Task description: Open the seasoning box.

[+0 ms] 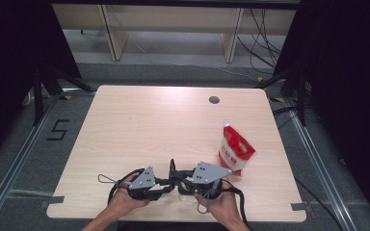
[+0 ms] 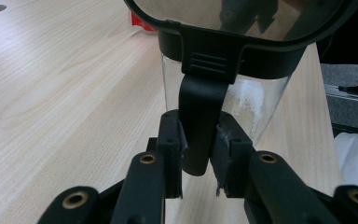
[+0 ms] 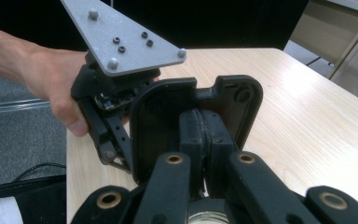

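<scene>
A clear jar [image 2: 242, 100] with a black rim stands near the table's front edge. My left gripper [image 2: 198, 140] is shut on the black latch tab [image 2: 200, 107] that hangs from the rim. My right gripper [image 3: 206, 135] is shut on the jar's upright black flip lid [image 3: 233, 95]; the jar's mouth [image 3: 209, 217] shows just below its jaws. In the high view both grippers meet over the jar's lid [image 1: 179, 176], the left gripper [image 1: 166, 184] coming from the left and the right gripper [image 1: 185, 181] from the right.
A red and white spouted pouch [image 1: 236, 148] stands just right of the hands. A round cable hole [image 1: 214, 100] sits at the table's far side. The table's front edge [image 1: 173, 216] is close under the forearms. Bare wood [image 1: 139, 130] stretches to the left and far side.
</scene>
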`<state>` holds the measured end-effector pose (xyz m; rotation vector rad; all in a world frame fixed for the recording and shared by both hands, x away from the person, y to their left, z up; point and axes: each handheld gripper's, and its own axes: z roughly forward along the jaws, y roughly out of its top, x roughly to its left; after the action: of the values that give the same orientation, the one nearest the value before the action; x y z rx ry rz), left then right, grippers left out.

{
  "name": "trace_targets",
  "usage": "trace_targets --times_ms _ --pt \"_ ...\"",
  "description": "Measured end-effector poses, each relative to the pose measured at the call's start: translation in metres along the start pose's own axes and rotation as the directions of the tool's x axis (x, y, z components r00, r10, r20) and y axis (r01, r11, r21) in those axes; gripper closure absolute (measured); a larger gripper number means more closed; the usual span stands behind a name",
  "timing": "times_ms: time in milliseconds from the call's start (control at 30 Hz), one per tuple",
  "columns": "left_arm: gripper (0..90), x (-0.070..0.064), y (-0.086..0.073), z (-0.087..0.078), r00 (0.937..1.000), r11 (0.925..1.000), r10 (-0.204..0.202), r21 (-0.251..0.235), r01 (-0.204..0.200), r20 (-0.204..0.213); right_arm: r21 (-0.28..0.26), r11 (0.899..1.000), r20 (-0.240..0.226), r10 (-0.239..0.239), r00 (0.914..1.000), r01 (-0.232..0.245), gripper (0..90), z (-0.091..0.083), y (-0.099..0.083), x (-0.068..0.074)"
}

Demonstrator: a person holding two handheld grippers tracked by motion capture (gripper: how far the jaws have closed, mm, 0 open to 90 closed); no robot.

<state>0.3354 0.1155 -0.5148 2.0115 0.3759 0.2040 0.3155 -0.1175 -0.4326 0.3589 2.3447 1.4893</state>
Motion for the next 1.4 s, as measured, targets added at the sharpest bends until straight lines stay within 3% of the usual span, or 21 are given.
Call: trace_targets --times_ms 400,433,467,500,533,733,1067,1100,1167,1200,1233,1300,1367,1400 --pt "73.8 0.000 0.000 0.000 1.0000 1.0000 -0.002 0.001 0.002 -0.002 0.012 1.000 -0.008 -0.005 1.0000 0.005 88.8 0.004 0.002 0.001" --pt "73.8 0.002 0.000 -0.001 0.9999 0.9998 0.017 0.007 -0.017 -0.003 0.005 1.000 -0.004 -0.003 1.0000 0.003 88.8 0.005 0.002 0.001" --pt "73.7 0.001 0.000 -0.001 1.0000 1.0000 -0.002 0.004 0.002 -0.004 -0.005 1.000 0.001 -0.022 0.9998 0.022 88.8 0.005 0.002 0.000" --pt "73.7 0.002 0.000 -0.001 0.9998 0.9998 0.017 0.005 -0.017 -0.002 0.004 1.000 -0.001 0.004 1.0000 -0.004 88.6 0.005 0.001 0.001" --pt "73.6 0.000 0.000 0.000 1.0000 1.0000 -0.001 0.001 0.001 -0.003 0.004 1.000 -0.005 0.000 1.0000 0.000 88.2 0.004 0.001 0.000" --pt "70.7 0.000 0.000 -0.002 0.9998 0.9999 -0.016 -0.004 0.016 -0.012 0.004 1.000 0.005 -0.008 1.0000 0.008 87.5 -0.001 -0.001 -0.003" --pt "54.6 -0.001 -0.002 -0.010 0.9988 0.9988 -0.045 0.017 0.045 -0.020 -0.012 0.999 0.069 0.031 0.9971 -0.031 75.7 -0.030 -0.010 -0.009" --pt "53.2 -0.001 -0.001 -0.011 0.9985 0.9985 -0.050 0.021 0.051 -0.021 -0.006 0.998 0.085 0.057 0.9947 -0.057 73.4 -0.035 -0.011 -0.010" --pt "45.3 -0.003 0.000 -0.014 0.9980 0.9981 -0.055 0.024 0.056 -0.031 -0.014 0.998 0.096 0.055 0.9939 -0.054 69.8 -0.040 -0.013 -0.012" --pt "41.0 -0.003 0.001 -0.016 0.9952 0.9957 -0.087 0.026 0.088 -0.046 -0.020 0.997 0.111 0.074 0.9911 -0.073 65.2 -0.047 -0.016 -0.013" --pt "37.6 -0.003 0.001 -0.016 0.9952 0.9957 -0.087 0.026 0.088 -0.046 -0.020 0.997 0.111 0.074 0.9911 -0.073 65.2 -0.047 -0.016 -0.013" --pt "36.1 -0.004 0.003 -0.020 0.9931 0.9945 -0.096 0.036 0.099 -0.067 -0.022 0.997 0.111 0.077 0.9908 -0.075 59.9 -0.053 -0.017 -0.014" --pt "31.4 -0.006 0.004 -0.024 0.9923 0.9947 -0.092 0.039 0.096 -0.083 -0.030 0.995 0.131 0.096 0.9868 -0.093 56.8 -0.058 -0.020 -0.015" --pt "29.2 -0.007 0.004 -0.028 0.9874 0.9923 -0.107 0.050 0.113 -0.117 -0.036 0.992 0.151 0.128 0.9802 -0.124 54.2 -0.063 -0.024 -0.015"
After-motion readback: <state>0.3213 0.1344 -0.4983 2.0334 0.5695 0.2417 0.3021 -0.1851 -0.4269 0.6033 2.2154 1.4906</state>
